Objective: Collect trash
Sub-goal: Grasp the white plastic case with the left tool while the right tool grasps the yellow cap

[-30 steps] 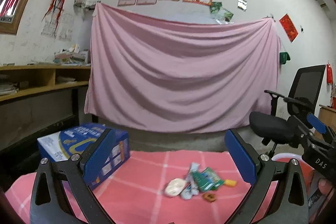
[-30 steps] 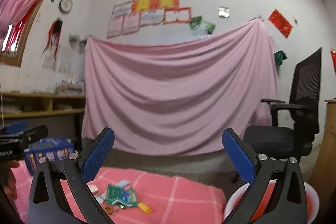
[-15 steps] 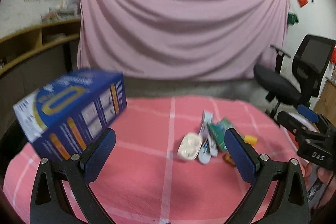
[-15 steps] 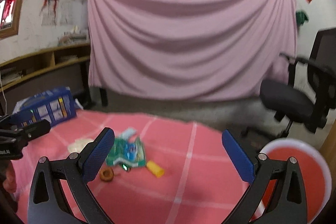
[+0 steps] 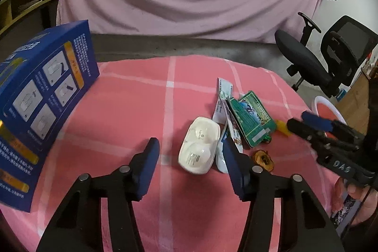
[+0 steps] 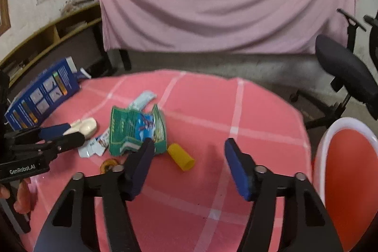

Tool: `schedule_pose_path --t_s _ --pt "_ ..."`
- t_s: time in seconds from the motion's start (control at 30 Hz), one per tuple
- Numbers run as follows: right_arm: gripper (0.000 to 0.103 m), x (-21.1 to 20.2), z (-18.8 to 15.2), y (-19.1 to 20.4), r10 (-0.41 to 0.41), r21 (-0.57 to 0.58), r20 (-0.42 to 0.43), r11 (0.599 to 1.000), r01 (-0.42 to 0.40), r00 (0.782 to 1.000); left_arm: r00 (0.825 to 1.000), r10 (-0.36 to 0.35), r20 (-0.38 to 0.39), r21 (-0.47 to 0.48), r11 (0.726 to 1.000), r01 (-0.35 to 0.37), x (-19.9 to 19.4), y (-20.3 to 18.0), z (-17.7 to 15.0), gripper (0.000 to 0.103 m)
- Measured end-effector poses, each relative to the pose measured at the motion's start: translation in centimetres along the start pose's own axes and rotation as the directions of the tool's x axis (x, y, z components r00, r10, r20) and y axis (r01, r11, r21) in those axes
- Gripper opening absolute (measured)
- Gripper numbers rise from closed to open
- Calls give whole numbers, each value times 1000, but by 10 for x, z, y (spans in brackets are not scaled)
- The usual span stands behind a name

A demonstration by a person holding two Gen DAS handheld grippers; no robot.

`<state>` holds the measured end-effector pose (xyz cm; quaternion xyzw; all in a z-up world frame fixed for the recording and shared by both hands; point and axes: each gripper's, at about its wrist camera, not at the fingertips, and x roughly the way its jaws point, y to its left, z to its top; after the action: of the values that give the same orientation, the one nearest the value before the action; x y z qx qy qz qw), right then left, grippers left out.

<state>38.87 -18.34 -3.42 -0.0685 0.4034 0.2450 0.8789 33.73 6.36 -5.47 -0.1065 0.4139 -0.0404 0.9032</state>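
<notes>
1. Over the pink checked table, the left gripper hovers with its jaws spread apart and empty; the white plastic tray lies between its blue pads, touching neither as far as can be told.
2. Its right pad overlaps the white-and-blue wrappers beside the tray.
3. The right gripper also stands open and holds nothing, with the yellow cap lying on the cloth between its fingers.
4. The green packet sits just left of the cap, a small brown ring nearer the camera.
5. A blue box stands at the table's left edge; a red bin with a white rim waits off the right edge.
6. Compared with half a second ago, both grippers have dropped closer to the trash, and their jaws are noticeably narrower.
</notes>
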Motion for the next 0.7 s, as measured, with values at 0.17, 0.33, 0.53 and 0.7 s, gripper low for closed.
schedule_pose_path --t_s 0.17,0.33,0.53,0.7 --pt "33 14 -1 1 25 -8 -84 1000 -26 996 1000 -2 -16 13 1000 2 2 -1 3 39" --pt "18 13 -4 7 24 -43 -102 999 -28 995 1000 -5 -28 34 999 6 4 -5 1 27" --pt "14 9 -4 6 31 -48 -89 998 -35 996 1000 -28 -13 3 1000 28 -1 -1 -1 25" --pt "14 4 -7 7 49 -46 -79 998 -52 996 1000 -3 30 -54 999 5 -20 2 -11 24"
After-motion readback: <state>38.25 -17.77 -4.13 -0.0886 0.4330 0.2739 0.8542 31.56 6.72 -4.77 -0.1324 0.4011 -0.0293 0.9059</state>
